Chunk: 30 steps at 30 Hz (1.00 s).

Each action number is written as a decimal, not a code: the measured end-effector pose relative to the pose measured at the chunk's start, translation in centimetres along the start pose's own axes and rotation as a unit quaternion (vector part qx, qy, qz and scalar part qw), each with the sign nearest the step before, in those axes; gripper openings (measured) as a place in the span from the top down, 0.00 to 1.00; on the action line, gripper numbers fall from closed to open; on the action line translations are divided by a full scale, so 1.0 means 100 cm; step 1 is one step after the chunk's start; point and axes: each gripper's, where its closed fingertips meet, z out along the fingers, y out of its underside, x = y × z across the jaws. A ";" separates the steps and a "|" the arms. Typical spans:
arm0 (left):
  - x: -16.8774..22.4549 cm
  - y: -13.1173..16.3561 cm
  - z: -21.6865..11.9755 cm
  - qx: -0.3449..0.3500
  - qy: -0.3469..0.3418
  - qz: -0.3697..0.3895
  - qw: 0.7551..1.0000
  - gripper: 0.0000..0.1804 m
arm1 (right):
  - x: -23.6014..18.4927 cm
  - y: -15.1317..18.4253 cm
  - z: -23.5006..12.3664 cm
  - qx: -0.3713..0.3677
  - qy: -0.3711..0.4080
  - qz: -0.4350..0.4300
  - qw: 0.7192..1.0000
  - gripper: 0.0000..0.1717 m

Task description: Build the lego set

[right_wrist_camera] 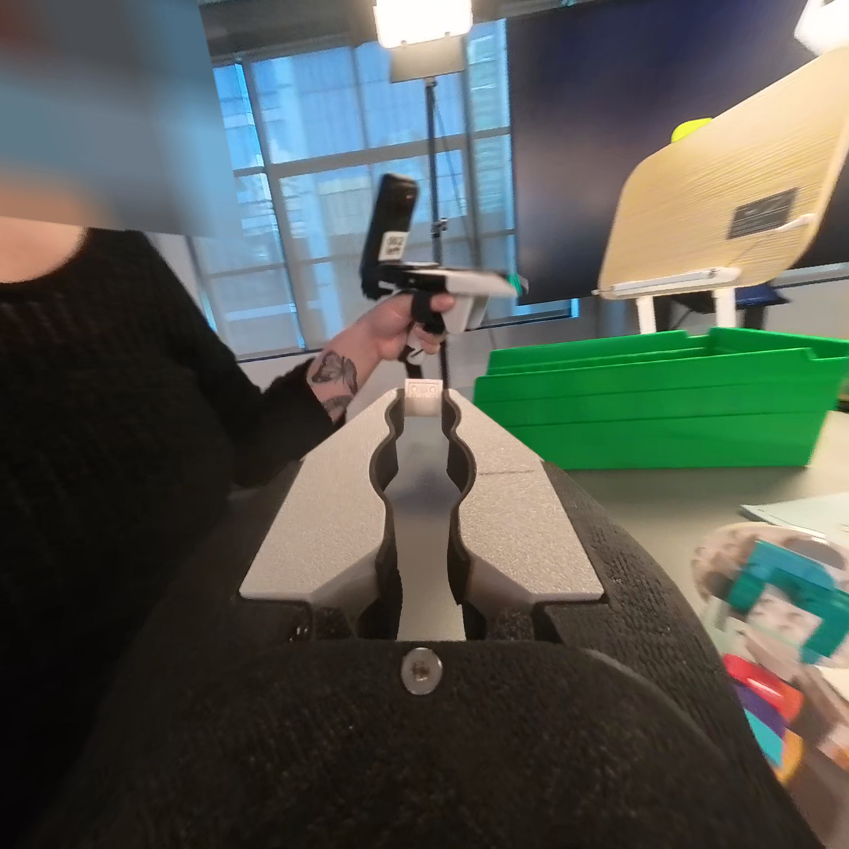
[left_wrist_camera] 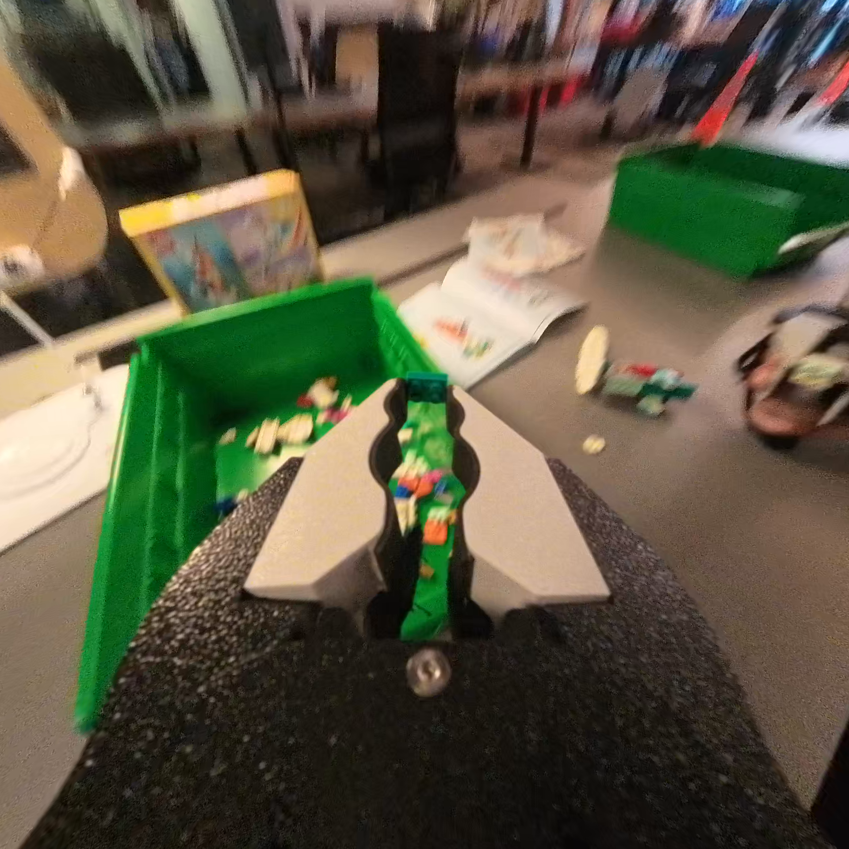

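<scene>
A teal brick [left_wrist_camera: 426, 387] is clamped at the tips of the left gripper [left_wrist_camera: 425, 390], both fingers [left_wrist_camera: 367, 441] pressed against its sides. The brick is held above the near right corner of an open green bin [left_wrist_camera: 151, 459], over loose bricks [left_wrist_camera: 280, 432] of white, red and orange scattered on the bin floor. Past the bin's right wall an open booklet [left_wrist_camera: 487, 317] lies on the grey surface [left_wrist_camera: 643, 505], with crumpled clear bags [left_wrist_camera: 519, 243] behind it. Right of the booklet a small build [left_wrist_camera: 638, 386] of teal, red and white pieces, with a white disc against it, sits on the surface, and a pale round piece [left_wrist_camera: 593, 444] lies near it. Behind the bin a picture box [left_wrist_camera: 225, 243] stands upright. A second green bin [left_wrist_camera: 721, 206] stands well to the right; the view is blurred, so finer detail is probably not to be trusted.

A white brick [right_wrist_camera: 423, 399] is gripped at the tips of the right gripper [right_wrist_camera: 423, 404], its fingers [right_wrist_camera: 349, 459] closed on it. Beyond it the left gripper is seen held in a hand [right_wrist_camera: 390, 326], raised beside stacked green bins [right_wrist_camera: 666, 404].
</scene>
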 end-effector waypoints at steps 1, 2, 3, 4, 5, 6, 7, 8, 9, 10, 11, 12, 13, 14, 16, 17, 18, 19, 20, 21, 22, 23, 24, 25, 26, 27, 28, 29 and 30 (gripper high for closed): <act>-0.013 0.014 0.008 -0.055 -0.002 -0.007 0.998 0.93 | 0.002 0.000 0.000 0.001 0.009 -0.006 1.000 0.92; -0.025 0.024 0.017 -0.093 -0.005 -0.006 0.996 0.93 | 0.005 0.000 -0.001 0.001 0.018 -0.012 1.000 0.92; -0.038 0.031 0.026 -0.119 -0.015 0.002 0.993 0.93 | 0.006 0.000 -0.001 0.000 0.025 -0.017 1.000 0.92; -0.049 0.041 0.036 -0.156 -0.018 0.011 0.987 0.93 | 0.008 0.001 -0.001 -0.003 0.031 -0.021 0.999 0.92; -0.057 0.054 0.045 -0.207 -0.016 0.018 0.978 0.93 | 0.009 0.002 0.000 -0.006 0.035 -0.025 0.999 0.92; -0.062 0.067 0.054 -0.260 -0.009 0.026 0.965 0.93 | 0.009 0.003 0.000 -0.009 0.036 -0.027 0.999 0.92; -0.066 0.077 0.063 -0.299 0.000 0.038 0.954 0.93 | 0.009 0.004 0.001 -0.010 0.037 -0.028 0.999 0.92; -0.071 0.085 0.072 -0.331 0.005 0.052 0.942 0.93 | 0.010 0.004 0.001 -0.009 0.038 -0.029 0.999 0.92; -0.075 0.094 0.079 -0.364 0.009 0.059 0.929 0.93 | 0.010 0.003 0.000 -0.008 0.039 -0.028 0.999 0.92; -0.080 0.102 0.085 -0.394 0.011 0.061 0.917 0.92 | 0.011 0.003 0.000 -0.007 0.040 -0.026 0.999 0.92; -0.084 0.108 0.091 -0.415 0.012 0.060 0.908 0.93 | 0.012 0.002 -0.001 -0.005 0.041 -0.024 0.999 0.92; -0.088 0.113 0.096 -0.430 0.013 0.054 0.901 0.93 | 0.012 0.002 -0.001 -0.003 0.042 -0.024 0.999 0.92; -0.092 0.117 0.102 -0.440 0.015 0.041 0.897 0.93 | 0.012 0.002 -0.001 -0.003 0.043 -0.023 0.999 0.92; -0.095 0.121 0.107 -0.448 0.015 0.026 0.893 0.92 | 0.013 0.002 -0.002 -0.002 0.044 -0.023 0.999 0.92; -0.105 0.129 0.115 -0.462 0.006 0.005 0.887 0.93 | 0.014 0.001 -0.002 -0.001 0.044 -0.021 0.999 0.92; -0.111 0.133 0.117 -0.468 -0.006 0.003 0.884 0.93 | 0.014 0.001 -0.002 -0.001 0.044 -0.020 0.999 0.92; -0.115 0.136 0.118 -0.475 -0.018 0.001 0.880 0.93 | 0.014 0.001 -0.002 0.000 0.044 -0.019 0.999 0.92; -0.117 0.140 0.118 -0.481 -0.024 -0.004 0.877 0.92 | 0.014 0.001 -0.002 0.000 0.043 -0.018 0.999 0.92; -0.117 0.138 0.120 -0.475 -0.025 -0.012 0.879 0.93 | 0.013 0.001 -0.002 0.000 0.041 -0.018 0.999 0.92; -0.117 0.137 0.122 -0.472 -0.023 -0.021 0.881 0.93 | 0.013 0.002 -0.002 -0.001 0.040 -0.018 0.999 0.92; -0.117 0.137 0.122 -0.474 -0.024 -0.027 0.880 0.93 | 0.012 0.002 -0.002 -0.002 0.038 -0.019 0.999 0.92; -0.119 0.138 0.122 -0.476 -0.027 -0.029 0.878 0.93 | 0.012 0.002 -0.001 -0.003 0.038 -0.019 0.999 0.92; -0.120 0.139 0.122 -0.479 -0.030 -0.030 0.877 0.90 | 0.012 0.002 -0.001 -0.004 0.037 -0.018 0.999 0.92; -0.120 0.139 0.122 -0.479 -0.030 -0.034 0.877 0.90 | 0.012 0.002 -0.001 -0.004 0.037 -0.018 0.999 0.92; -0.119 0.139 0.123 -0.476 -0.027 -0.038 0.878 0.89 | 0.011 0.002 -0.001 -0.004 0.036 -0.018 0.999 0.92; -0.118 0.138 0.123 -0.474 -0.026 -0.042 0.879 0.88 | 0.011 0.003 -0.001 -0.004 0.036 -0.018 0.999 0.92; -0.118 0.138 0.124 -0.473 -0.027 -0.042 0.880 0.87 | 0.011 0.003 -0.001 -0.005 0.035 -0.017 0.999 0.92; -0.119 0.138 0.124 -0.472 -0.028 -0.043 0.880 0.87 | 0.011 0.003 -0.001 -0.005 0.034 -0.017 0.999 0.92; -0.119 0.138 0.124 -0.470 -0.029 -0.045 0.881 0.85 | 0.011 0.003 -0.001 -0.006 0.034 -0.017 0.999 0.92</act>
